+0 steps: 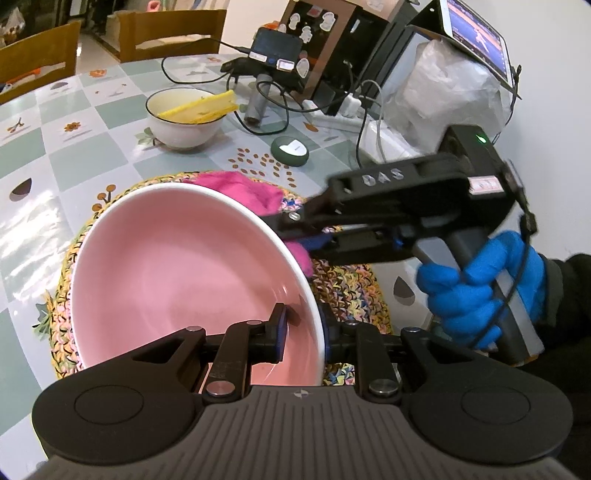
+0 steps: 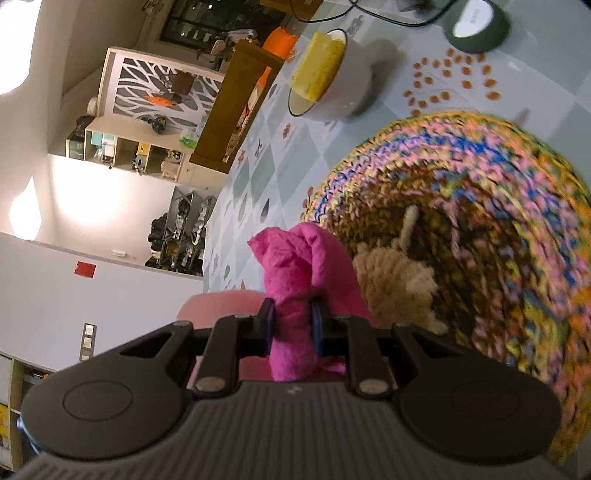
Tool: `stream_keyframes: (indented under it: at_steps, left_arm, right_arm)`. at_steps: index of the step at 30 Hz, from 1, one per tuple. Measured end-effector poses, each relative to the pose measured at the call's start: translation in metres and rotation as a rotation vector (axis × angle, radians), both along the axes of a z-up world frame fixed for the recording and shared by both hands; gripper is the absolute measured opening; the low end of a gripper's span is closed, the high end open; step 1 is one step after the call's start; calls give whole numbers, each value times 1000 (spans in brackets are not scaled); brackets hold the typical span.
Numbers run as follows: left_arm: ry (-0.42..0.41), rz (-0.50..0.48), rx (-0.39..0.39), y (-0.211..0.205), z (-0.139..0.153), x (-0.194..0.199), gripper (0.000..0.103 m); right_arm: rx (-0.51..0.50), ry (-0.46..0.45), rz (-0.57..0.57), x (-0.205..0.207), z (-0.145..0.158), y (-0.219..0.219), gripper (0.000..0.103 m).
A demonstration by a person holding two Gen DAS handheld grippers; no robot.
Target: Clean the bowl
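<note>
A pink bowl [image 1: 177,266] with a white rim stands tilted over a woven mat [image 1: 347,288], its opening facing the left wrist camera. My left gripper [image 1: 303,325] is shut on its near rim, one finger inside and one outside. From the right comes my right gripper [image 1: 295,229], held by a blue-gloved hand [image 1: 480,288] and shut on a bunched magenta cloth [image 1: 243,192] just behind the bowl's far rim. In the right wrist view the cloth [image 2: 295,266] sticks out between the right gripper's [image 2: 291,321] pads. The bowl's edge [image 2: 221,306] shows below-left of it, and the mat [image 2: 480,221] is blurred.
A white bowl [image 1: 184,125] holding a yellow sponge [image 1: 203,107] sits farther back on the checked tablecloth. A green round device [image 1: 290,151], cables and a power strip [image 1: 332,114] lie behind the mat. Wooden chairs [image 1: 170,33] stand at the far edge. A cream tassel [image 2: 399,280] lies on the mat.
</note>
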State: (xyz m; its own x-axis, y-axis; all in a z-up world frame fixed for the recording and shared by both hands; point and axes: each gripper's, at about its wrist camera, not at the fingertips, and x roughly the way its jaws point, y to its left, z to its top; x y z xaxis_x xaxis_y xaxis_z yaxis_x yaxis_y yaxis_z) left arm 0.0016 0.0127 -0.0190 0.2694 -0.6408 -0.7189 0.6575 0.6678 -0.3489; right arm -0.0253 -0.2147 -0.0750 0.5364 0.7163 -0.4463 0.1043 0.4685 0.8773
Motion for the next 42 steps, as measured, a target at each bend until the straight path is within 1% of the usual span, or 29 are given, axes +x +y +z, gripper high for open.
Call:
stream_keyframes:
  at_steps: [6, 11, 22, 24, 26, 32, 42]
  left_arm:
    - [12, 11, 13, -1, -1, 0, 22]
    - [23, 26, 17, 0, -2, 0, 22]
    - [13, 32, 31, 1, -1, -1, 21]
    - [7, 30, 35, 0, -1, -2, 20]
    - [3, 27, 38, 0, -1, -3, 20]
    - [-3, 23, 42, -1, 0, -3, 19]
    - [6, 25, 51, 0, -1, -2, 21]
  right_arm:
    - [13, 8, -21, -21, 1, -3, 21]
    - [-9, -10, -16, -33, 10, -2, 21]
    - [-48, -96, 12, -48, 35, 0, 21]
    - [-35, -121, 18, -49, 41, 1, 21]
    - [-18, -140, 24, -49, 44, 2, 21]
    - [-24, -185, 53, -40, 58, 8, 21]
    - [-54, -220, 99, -14, 68, 18, 21]
